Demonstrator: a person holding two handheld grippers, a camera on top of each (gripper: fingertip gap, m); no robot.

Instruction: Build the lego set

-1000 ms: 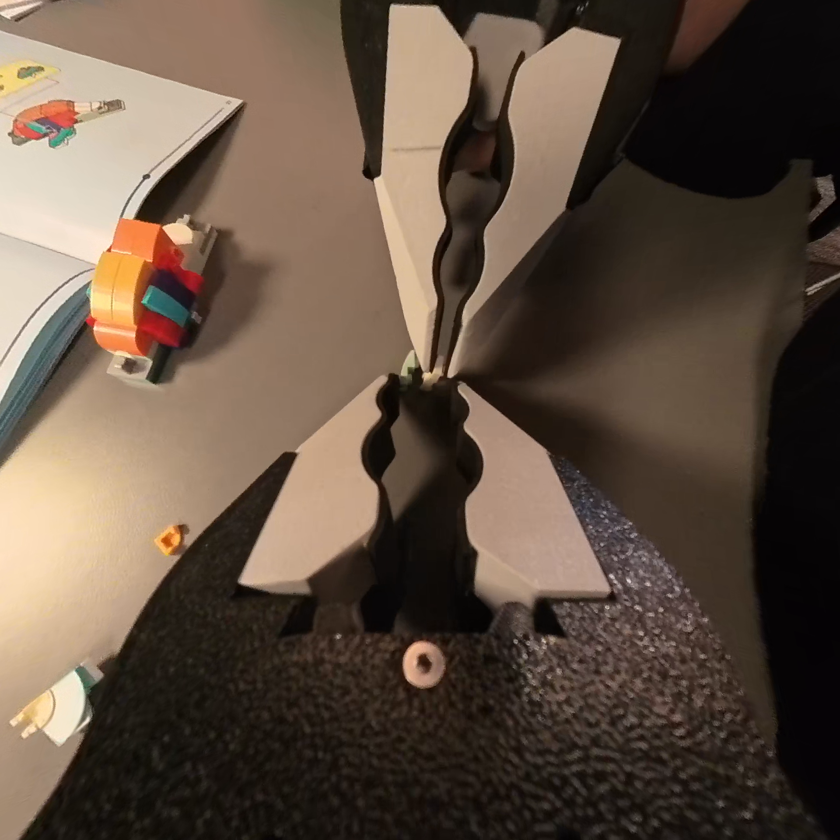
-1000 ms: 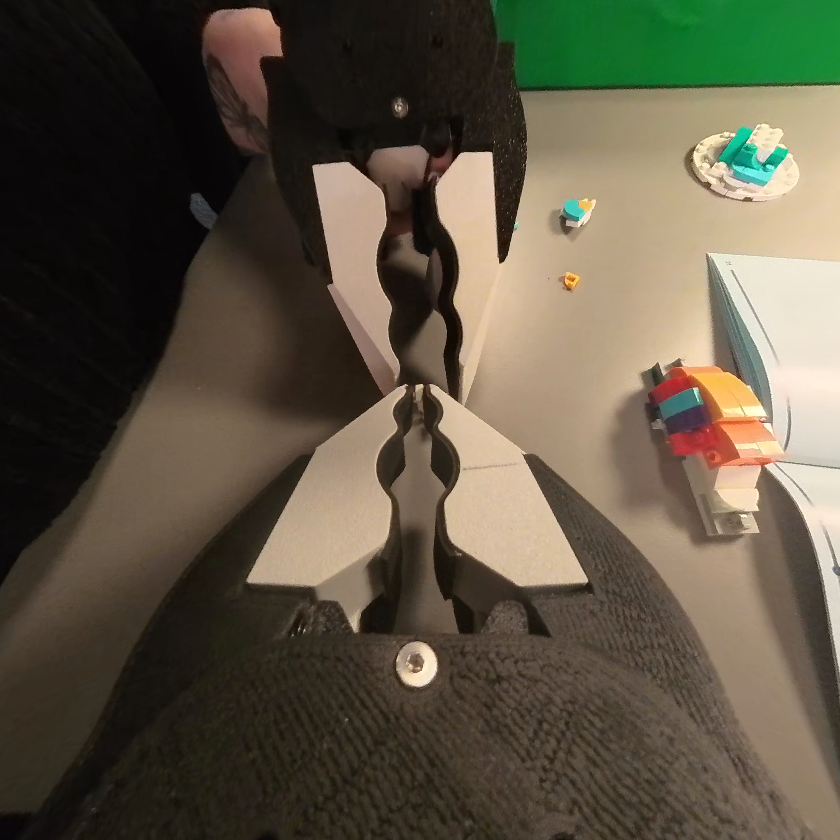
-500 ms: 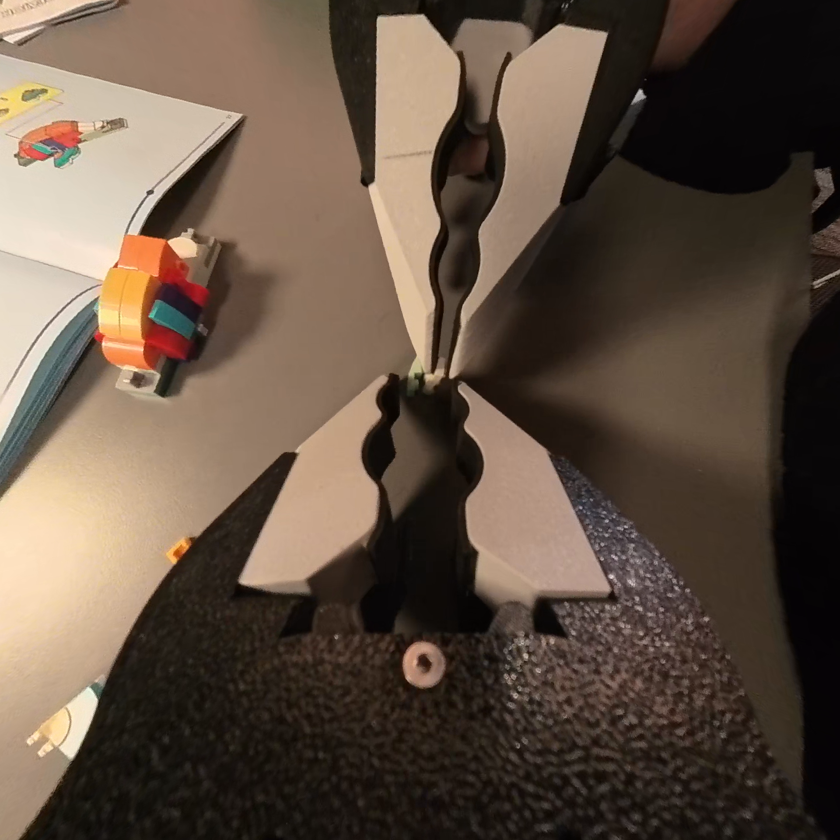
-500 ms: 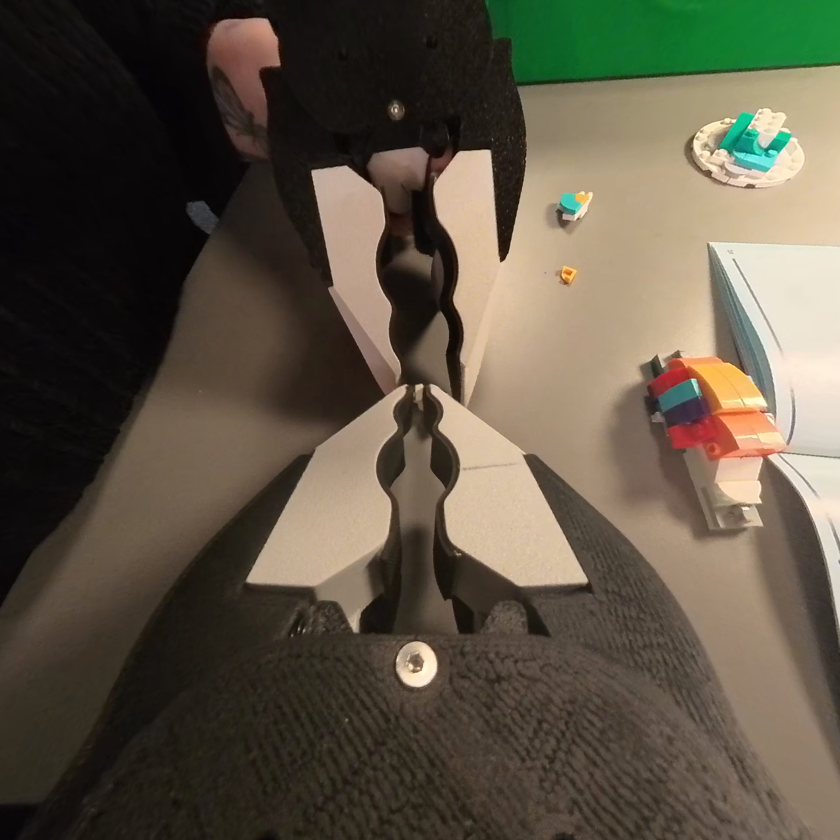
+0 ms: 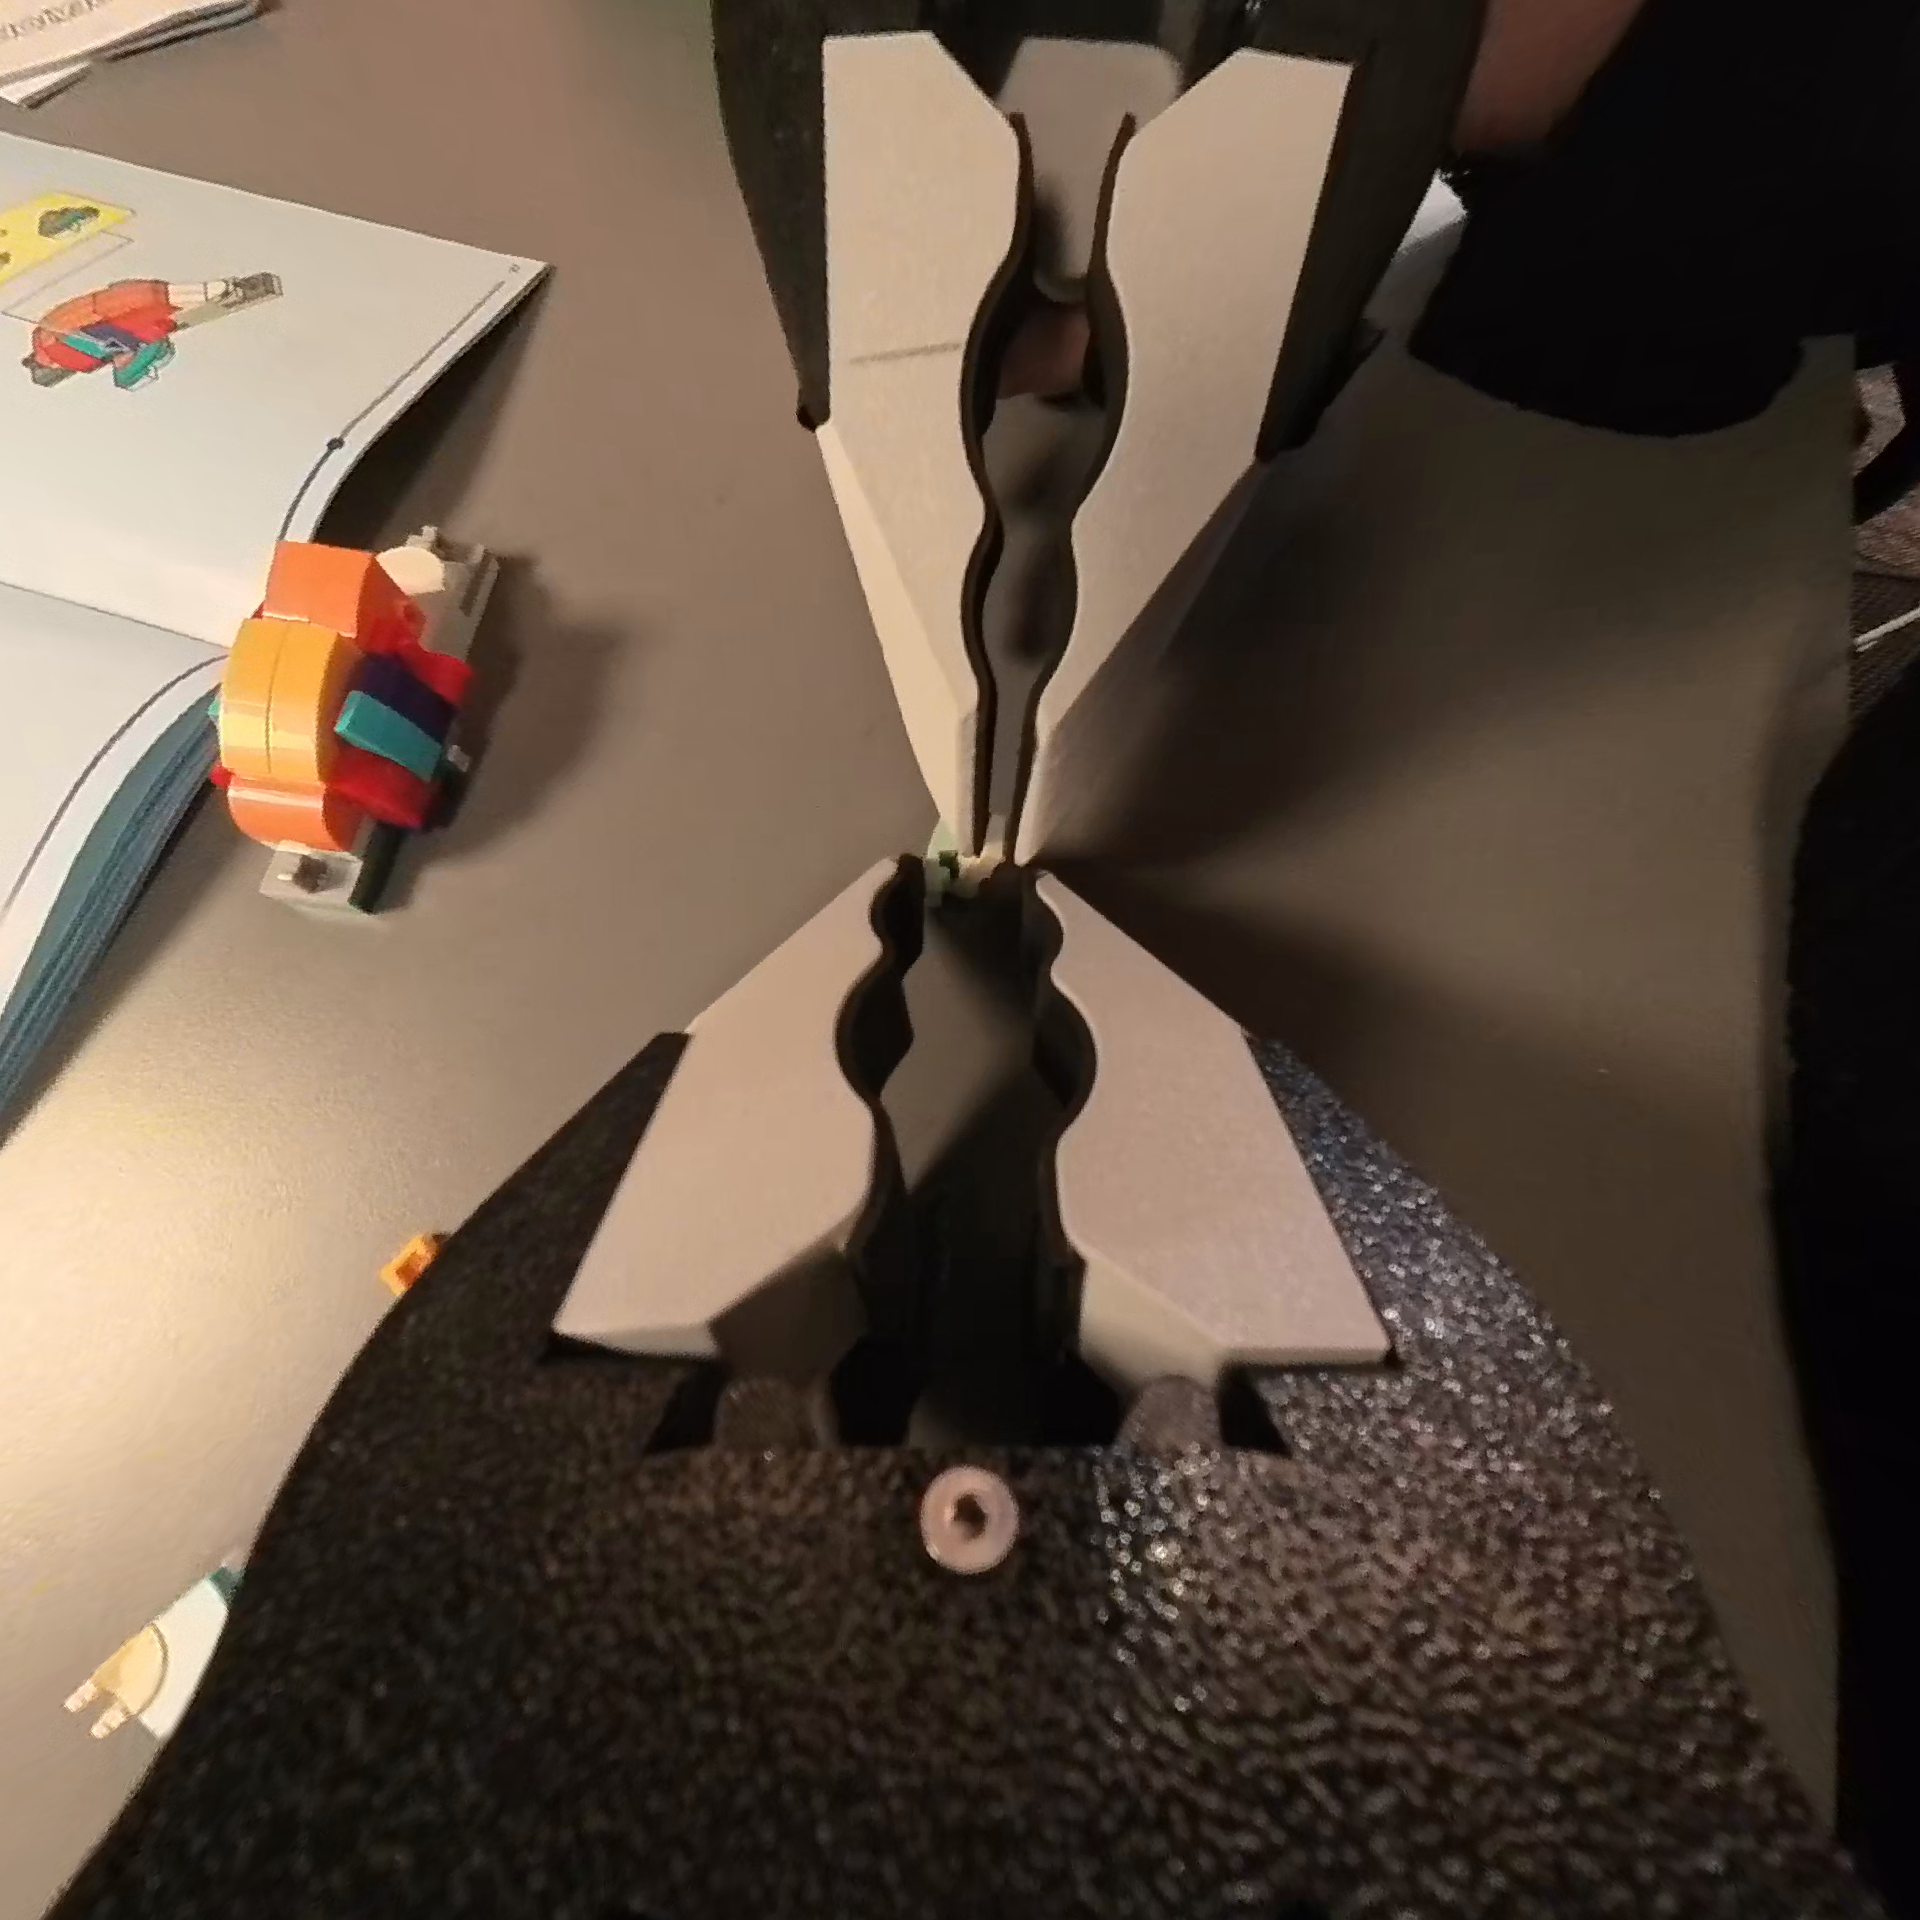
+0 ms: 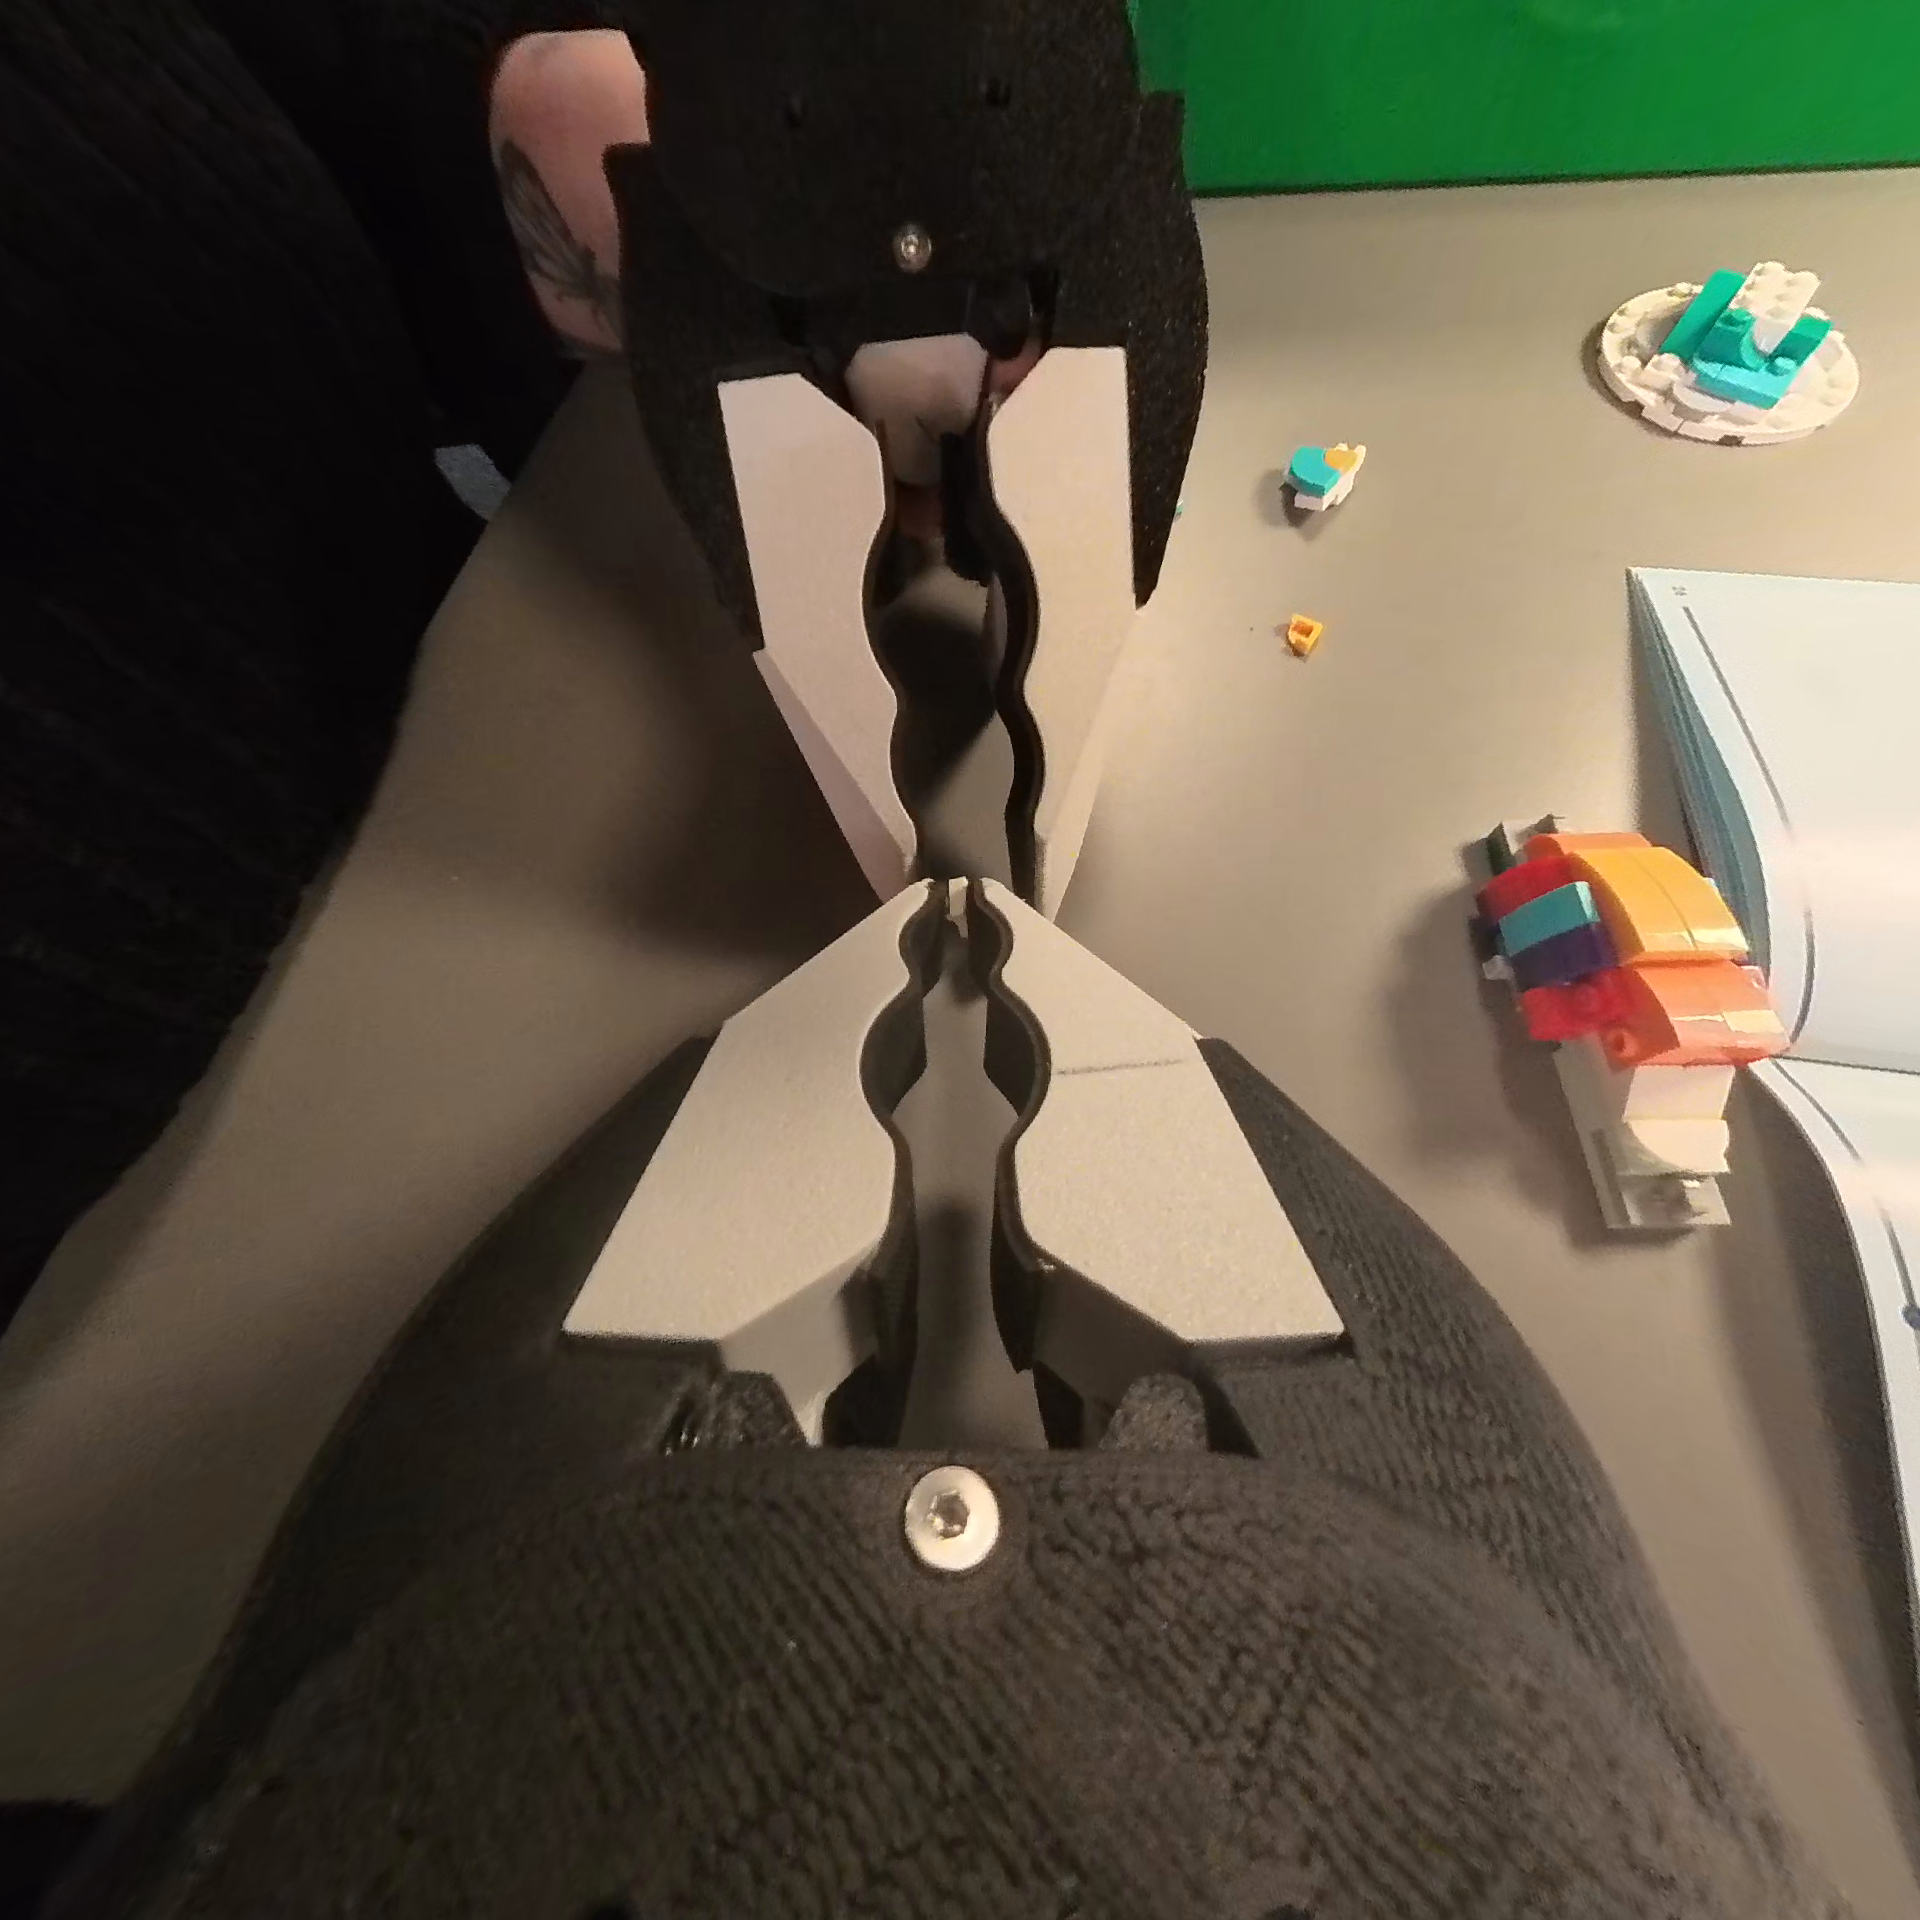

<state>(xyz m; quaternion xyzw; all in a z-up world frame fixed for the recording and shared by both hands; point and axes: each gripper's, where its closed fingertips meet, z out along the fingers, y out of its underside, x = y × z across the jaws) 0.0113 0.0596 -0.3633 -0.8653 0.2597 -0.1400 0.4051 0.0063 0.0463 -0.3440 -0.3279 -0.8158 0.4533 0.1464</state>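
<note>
While the two grippers meet tip to tip above the grey table [image 5: 623, 1091], the left gripper [image 5: 961, 881] pinches a tiny green-and-white piece [image 5: 954, 869], and the right gripper [image 6: 958, 894] is clenched on what seems a small white piece [image 6: 940, 896], too small to make out. The orange-and-red lego build [image 5: 348, 732] lies at the left view's nine o'clock, touching the open instruction booklet [image 5: 156, 436]; a loose orange brick [image 5: 412, 1260] sits near eight o'clock.

A grey worktop [image 6: 1351, 790] carries everything in sight. Behind its far edge in the right wrist view stands a bright green backdrop [image 6: 1538, 83]. Dark black clothing [image 6: 187, 520] borders the worktop's near-left side.
</note>
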